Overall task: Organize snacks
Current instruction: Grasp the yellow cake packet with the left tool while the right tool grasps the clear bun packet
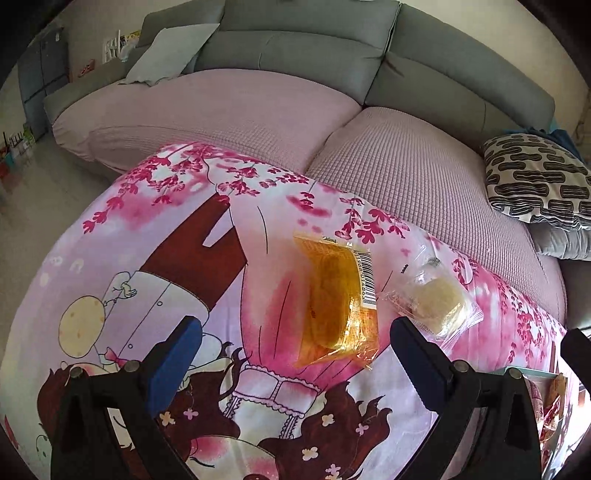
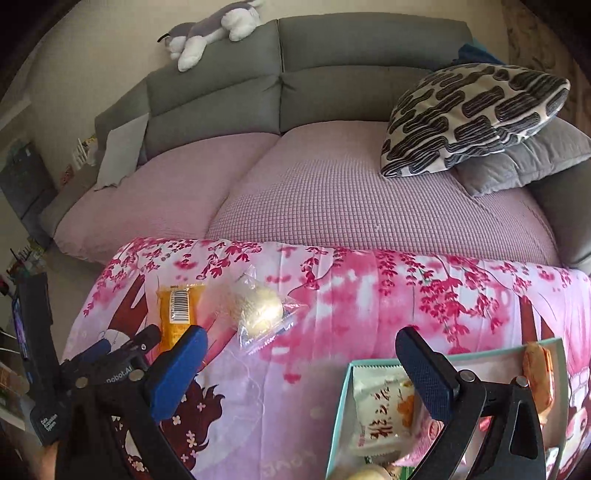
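Note:
An orange-wrapped snack [image 1: 338,302] with a barcode lies on the pink cartoon cloth [image 1: 155,280], between my left gripper's [image 1: 295,328] open fingers and just ahead of them. A clear-wrapped pale pastry [image 1: 439,299] lies to its right. In the right wrist view the same orange snack [image 2: 179,308] and pastry [image 2: 260,308] lie at the left. My right gripper [image 2: 301,345] is open and empty, above the cloth. A teal box [image 2: 341,410] below it holds a white snack packet [image 2: 380,410] and an orange packet [image 2: 539,373].
A grey sofa [image 2: 332,55] with pink seat covers [image 2: 332,192] stands behind the table. A patterned cushion [image 2: 469,114] lies on it at the right, a plush dog [image 2: 210,29] on its back. The left gripper shows at the left [image 2: 122,354].

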